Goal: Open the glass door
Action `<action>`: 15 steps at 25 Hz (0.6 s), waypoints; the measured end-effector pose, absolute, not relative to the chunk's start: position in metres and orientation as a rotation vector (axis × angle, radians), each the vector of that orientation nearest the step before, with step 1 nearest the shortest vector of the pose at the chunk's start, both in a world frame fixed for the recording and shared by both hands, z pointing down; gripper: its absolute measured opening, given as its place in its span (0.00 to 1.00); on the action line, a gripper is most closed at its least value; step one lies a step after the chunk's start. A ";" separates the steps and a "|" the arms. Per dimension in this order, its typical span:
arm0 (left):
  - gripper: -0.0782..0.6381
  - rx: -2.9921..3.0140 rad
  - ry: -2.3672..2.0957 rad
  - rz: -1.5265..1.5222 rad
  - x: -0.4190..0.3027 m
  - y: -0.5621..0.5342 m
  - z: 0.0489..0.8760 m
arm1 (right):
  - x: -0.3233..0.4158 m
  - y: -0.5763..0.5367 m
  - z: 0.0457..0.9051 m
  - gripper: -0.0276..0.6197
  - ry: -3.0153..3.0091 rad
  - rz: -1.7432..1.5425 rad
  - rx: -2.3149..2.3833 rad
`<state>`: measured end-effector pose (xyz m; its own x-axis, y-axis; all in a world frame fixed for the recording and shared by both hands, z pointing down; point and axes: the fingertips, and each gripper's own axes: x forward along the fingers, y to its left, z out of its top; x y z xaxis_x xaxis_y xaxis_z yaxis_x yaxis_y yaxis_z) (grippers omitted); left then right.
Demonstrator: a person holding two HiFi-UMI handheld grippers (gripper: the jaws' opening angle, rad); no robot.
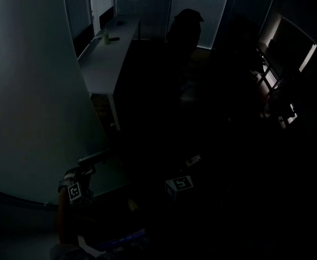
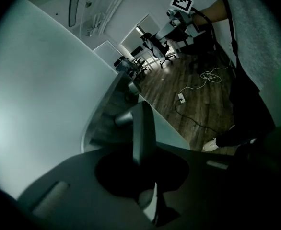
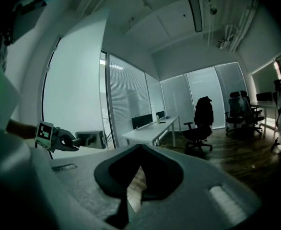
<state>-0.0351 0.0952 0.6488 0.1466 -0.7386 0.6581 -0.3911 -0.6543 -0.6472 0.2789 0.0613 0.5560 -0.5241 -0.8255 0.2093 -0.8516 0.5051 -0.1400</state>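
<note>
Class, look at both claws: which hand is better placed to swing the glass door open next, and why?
Left. The left claw is shut on the handle of the glass door, so it likely only needs to swing it. The right claw holds nothing and points into the office.

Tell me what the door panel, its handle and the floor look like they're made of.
The door panel: frosted glass by the look, pale, even, matte, nothing showing through it. The handle: likely brushed metal, a flat grey bar on a round stub with a dull sheen. The floor: wood or wood-look planks, brown with plank lines; which one the pictures leave open.
</note>
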 end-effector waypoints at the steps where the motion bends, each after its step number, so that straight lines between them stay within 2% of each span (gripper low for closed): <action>1: 0.16 -2.109 1.084 -1.511 -0.035 0.097 0.647 | 0.279 0.063 0.555 0.05 -2.625 0.345 1.466; 15: 0.16 -2.122 1.027 -1.547 -0.019 0.143 0.650 | 0.307 0.099 0.557 0.05 -2.610 0.341 1.493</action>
<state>-0.0190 0.1431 0.6501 0.1554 -0.7077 0.6892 -0.3604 -0.6902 -0.6274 0.3074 0.0994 0.5569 -0.5083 -0.8352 0.2101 -0.8611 0.4896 -0.1370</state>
